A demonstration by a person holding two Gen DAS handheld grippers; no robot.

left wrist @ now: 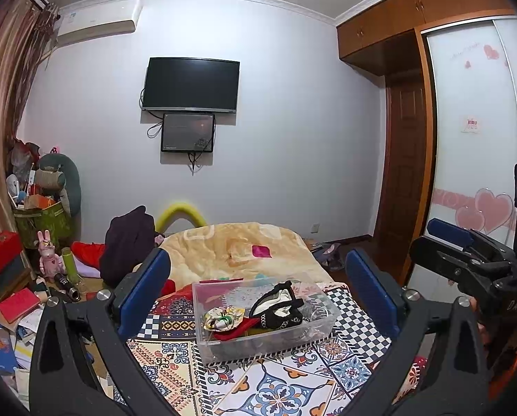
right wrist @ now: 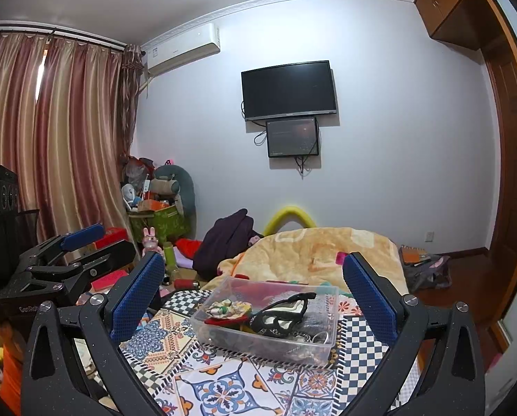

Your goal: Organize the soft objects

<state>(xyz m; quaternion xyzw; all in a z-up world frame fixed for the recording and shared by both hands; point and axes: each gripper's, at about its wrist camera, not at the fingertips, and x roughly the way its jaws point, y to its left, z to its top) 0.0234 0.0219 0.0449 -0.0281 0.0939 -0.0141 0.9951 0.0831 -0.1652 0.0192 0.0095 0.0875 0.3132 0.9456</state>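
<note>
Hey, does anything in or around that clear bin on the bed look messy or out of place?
Mostly tidy. The black-and-white fabric piece sticks up above the rim of the clear plastic bin, draped over the other items rather than tucked in. The floral scrunchie also sits heaped on top. Nothing has spilled onto the patterned cloth.

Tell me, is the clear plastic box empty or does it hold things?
Not empty: the clear plastic box holds soft items, among them a black-and-white fabric piece and a floral scrunchie.
</note>
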